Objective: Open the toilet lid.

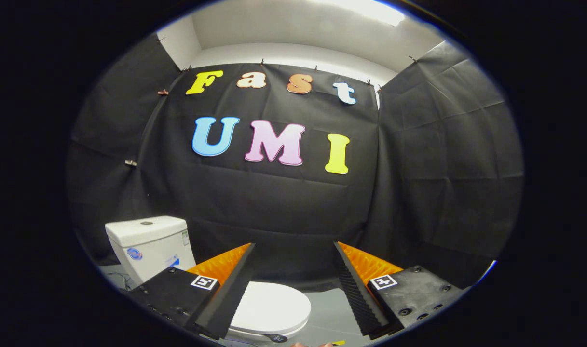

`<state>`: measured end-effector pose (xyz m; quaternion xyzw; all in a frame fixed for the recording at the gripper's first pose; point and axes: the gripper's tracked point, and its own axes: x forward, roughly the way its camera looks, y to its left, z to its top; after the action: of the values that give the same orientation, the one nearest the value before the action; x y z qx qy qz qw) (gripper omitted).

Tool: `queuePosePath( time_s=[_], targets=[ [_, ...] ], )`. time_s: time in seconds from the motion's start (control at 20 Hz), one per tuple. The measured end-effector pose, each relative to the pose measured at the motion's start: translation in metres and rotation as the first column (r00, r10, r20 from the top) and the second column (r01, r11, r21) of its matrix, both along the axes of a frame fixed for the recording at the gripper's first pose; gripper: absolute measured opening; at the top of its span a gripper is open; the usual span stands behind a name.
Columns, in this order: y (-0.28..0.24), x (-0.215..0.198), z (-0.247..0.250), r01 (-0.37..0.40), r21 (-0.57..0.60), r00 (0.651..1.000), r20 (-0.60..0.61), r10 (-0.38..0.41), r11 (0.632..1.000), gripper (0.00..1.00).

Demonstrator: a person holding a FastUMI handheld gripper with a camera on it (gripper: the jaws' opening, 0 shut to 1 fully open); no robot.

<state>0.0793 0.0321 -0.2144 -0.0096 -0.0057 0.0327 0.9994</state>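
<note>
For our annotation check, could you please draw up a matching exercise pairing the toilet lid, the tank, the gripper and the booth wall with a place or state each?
Things:
1. toilet lid
2. tank
3. gripper
4. booth wall

Places or states:
A. open, fingers apart, holding nothing
B. lying shut, below and between the fingers
C. black cloth, behind the toilet
D. upright, white, beyond the left finger

Pairs: 1-B, 2-D, 3-A, 4-C

Grey floor (332, 313) with a white toilet (269, 308), lid down, directly on it.
</note>
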Motion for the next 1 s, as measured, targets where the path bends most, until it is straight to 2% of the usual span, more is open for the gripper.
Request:
queuePosePath(
  time_s=[0.3,0.55,0.75,0.9,1.0],
  targets=[
    [0.004,0.001,-0.108,-0.056,0.031,0.991,-0.116,0.059,0.998,0.99],
    [-0.006,0.007,-0.186,-0.039,0.19,0.953,-0.287,0.094,0.981,0.99],
    [-0.02,0.011,-0.245,0.008,0.353,0.895,-0.42,0.151,0.936,0.99],
    [-0.025,0.014,-0.292,0.085,0.47,0.825,-0.528,0.203,0.878,0.99],
    [-0.021,0.01,-0.318,0.127,0.55,0.767,-0.582,0.269,0.825,0.99]
  ],
)
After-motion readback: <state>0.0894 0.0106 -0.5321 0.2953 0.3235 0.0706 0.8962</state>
